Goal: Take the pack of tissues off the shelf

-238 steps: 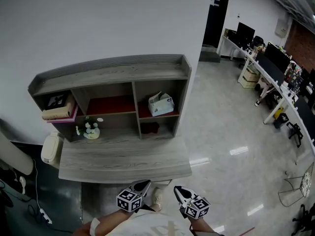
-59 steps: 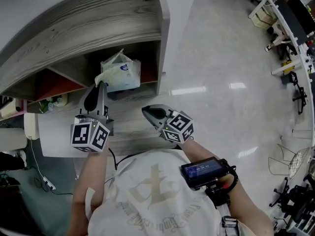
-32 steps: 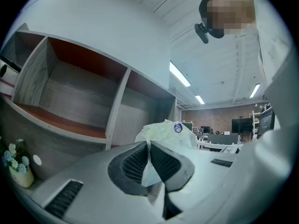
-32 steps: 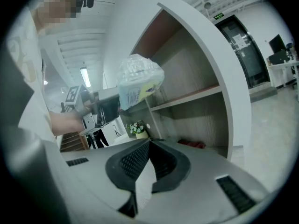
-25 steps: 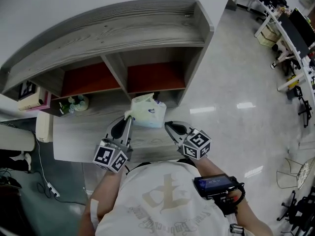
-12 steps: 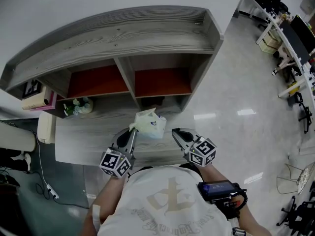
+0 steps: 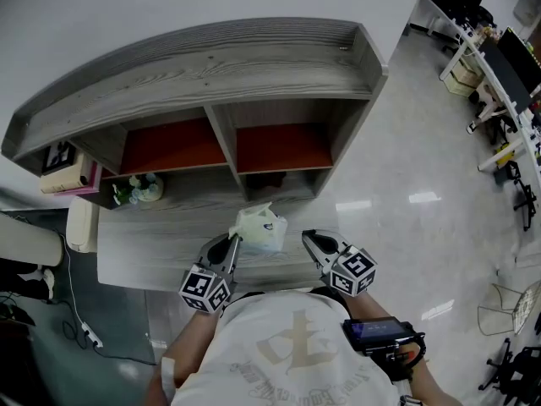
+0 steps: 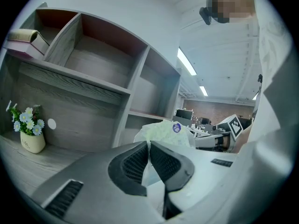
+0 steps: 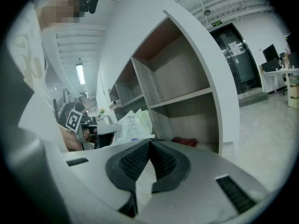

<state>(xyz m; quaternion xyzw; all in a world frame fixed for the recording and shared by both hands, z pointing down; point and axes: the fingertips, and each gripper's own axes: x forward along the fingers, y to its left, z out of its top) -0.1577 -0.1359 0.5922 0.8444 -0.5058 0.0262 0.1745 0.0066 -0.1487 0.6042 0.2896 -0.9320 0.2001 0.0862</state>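
**A:** Where is the pack of tissues [image 7: 260, 229]?

**B:** Out of the shelf [image 7: 211, 66], over the grey wood-grain desktop [image 7: 144, 256], in front of the shelf's lower right compartment. Whether its underside touches the wood, I can't tell.

**A:** Who has it?

**B:** The left gripper [image 7: 234, 240]. Its jaws are pinched together on a fold of the pack's clear wrapper, at the pack's left edge. The right gripper [image 7: 306, 235] sits just to the right of the pack and apart from it, jaws closed tip to tip with nothing in them.

**A:** And the shelf itself?

**B:** It's the same grey wood as the desktop and stands on it against a plain white wall [image 7: 127, 7]. Two upper compartments show red inside. On the left, books [image 7: 66, 169] lie in a side compartment, and a small flower pot [image 8: 27, 133] stands on the desktop below them. A red cloth [image 9: 186, 141] lies in the low right compartment.

**A:** The room?

**B:** A pale, glossy floor [image 7: 406, 227] catches reflections of the ceiling lights. Along the far right edge are office desks [image 7: 473, 83] with dark monitors [image 7: 516, 49].
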